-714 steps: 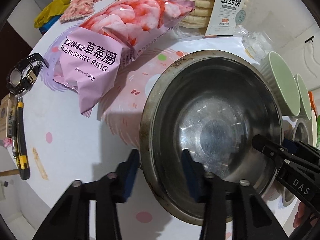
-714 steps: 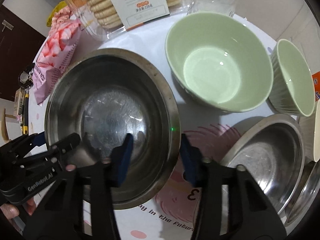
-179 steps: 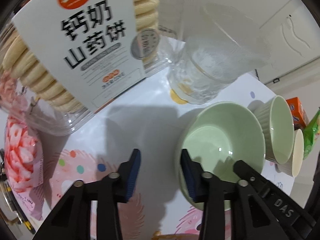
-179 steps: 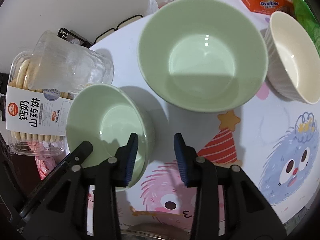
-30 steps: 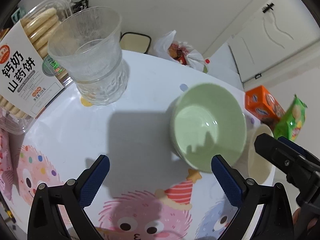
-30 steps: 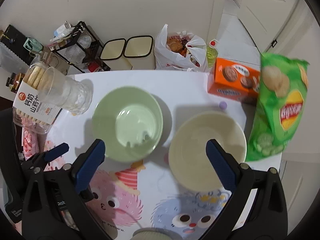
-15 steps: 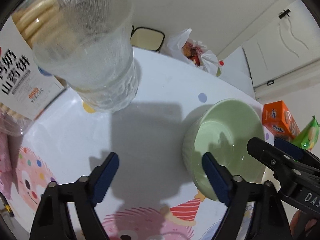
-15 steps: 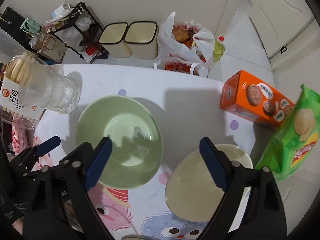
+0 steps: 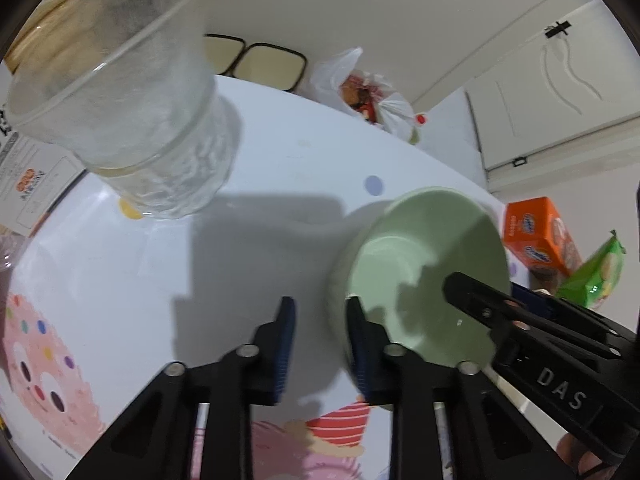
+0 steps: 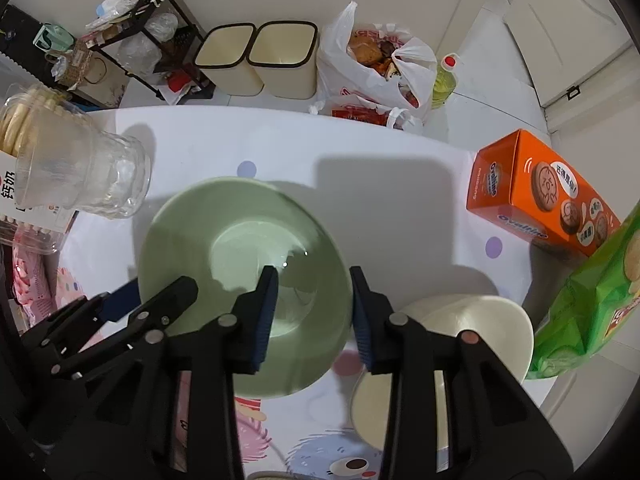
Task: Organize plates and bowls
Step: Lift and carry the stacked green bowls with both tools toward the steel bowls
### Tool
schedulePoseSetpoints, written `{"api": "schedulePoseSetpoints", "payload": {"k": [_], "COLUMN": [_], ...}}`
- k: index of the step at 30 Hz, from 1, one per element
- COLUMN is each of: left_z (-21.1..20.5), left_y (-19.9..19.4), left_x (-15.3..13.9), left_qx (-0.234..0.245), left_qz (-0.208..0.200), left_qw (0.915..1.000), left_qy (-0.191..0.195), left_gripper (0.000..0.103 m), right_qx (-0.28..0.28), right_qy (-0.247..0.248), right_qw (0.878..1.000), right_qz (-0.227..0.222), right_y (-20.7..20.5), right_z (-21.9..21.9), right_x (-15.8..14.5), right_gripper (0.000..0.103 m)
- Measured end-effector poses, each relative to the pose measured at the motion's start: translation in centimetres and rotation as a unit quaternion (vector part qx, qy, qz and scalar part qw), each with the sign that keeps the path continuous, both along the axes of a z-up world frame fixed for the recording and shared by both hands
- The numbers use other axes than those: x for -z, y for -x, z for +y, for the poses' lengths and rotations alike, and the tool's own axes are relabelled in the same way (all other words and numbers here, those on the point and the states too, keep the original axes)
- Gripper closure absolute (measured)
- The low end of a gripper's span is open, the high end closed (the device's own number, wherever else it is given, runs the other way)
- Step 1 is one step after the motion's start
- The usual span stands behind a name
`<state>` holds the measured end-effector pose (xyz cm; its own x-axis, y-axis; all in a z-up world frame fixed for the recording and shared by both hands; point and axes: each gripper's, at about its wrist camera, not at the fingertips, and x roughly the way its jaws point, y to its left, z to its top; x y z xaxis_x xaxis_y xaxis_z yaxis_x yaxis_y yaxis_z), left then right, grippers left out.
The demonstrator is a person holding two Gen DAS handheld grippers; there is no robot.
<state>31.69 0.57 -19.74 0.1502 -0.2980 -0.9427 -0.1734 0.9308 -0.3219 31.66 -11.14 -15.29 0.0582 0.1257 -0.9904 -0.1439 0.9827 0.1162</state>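
A pale green bowl (image 9: 420, 248) (image 10: 240, 240) stands upright on the white cartoon-print table (image 9: 280, 184). My left gripper (image 9: 322, 344) straddles its left rim, one finger inside and one outside. Its jaws are closing, and a strip of table still shows between the outer pad and the wall. My right gripper (image 10: 314, 316) points straight down over the opposite rim. Its jaws are closing too, with the rim between them and green showing beside the inner pad. Each gripper also shows in the other's view: the right gripper (image 9: 500, 320) and the left gripper (image 10: 140, 312). A cream bowl (image 10: 460, 340) sits just right of the green one.
A clear textured glass (image 9: 132, 120) (image 10: 80, 176) stands to the left, in front of a biscuit pack (image 10: 16, 128). An orange biscuit box (image 10: 540, 196) and a green crisp bag (image 10: 592, 300) stand at the right. The table edge (image 10: 280, 112) runs behind the bowl; bins and bags are on the floor.
Both grippers have sunk toward the green bowl and their jaws have narrowed from wide open. Each now has the bowl's rim between its fingers.
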Motion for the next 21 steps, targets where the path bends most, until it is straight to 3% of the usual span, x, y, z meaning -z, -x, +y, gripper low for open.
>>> {"api": "schedulePoseSetpoints", "payload": {"k": [4, 6, 9, 21], "left_z": [-0.8, -0.8, -0.7, 0.3], "left_y": [-0.5, -0.7, -0.4, 0.8], "left_x": [-0.1, -0.3, -0.6, -1.2], "left_qx": [0.009, 0.014, 0.020, 0.029], "left_qz": [0.000, 0.000, -0.001, -0.005], "left_qw": [1.0000, 0.9999, 0.9997, 0.9991], "left_qy": [0.002, -0.008, -0.013, -0.032], "left_gripper": [0.095, 0.095, 0.096, 0.097], "right_qx": [0.018, 0.023, 0.032, 0.044], "right_qy": [0.002, 0.009, 0.004, -0.005], "right_qw": [1.000, 1.000, 0.999, 0.999], "right_qz": [0.001, -0.002, -0.002, 0.005], "right_y": [0.1, 0.2, 0.4, 1.9], "right_z": [-0.6, -0.8, -1.2, -0.5], "right_x": [0.0, 0.0, 0.0, 0.0], "right_gripper": [0.077, 0.089, 0.093, 0.094]}}
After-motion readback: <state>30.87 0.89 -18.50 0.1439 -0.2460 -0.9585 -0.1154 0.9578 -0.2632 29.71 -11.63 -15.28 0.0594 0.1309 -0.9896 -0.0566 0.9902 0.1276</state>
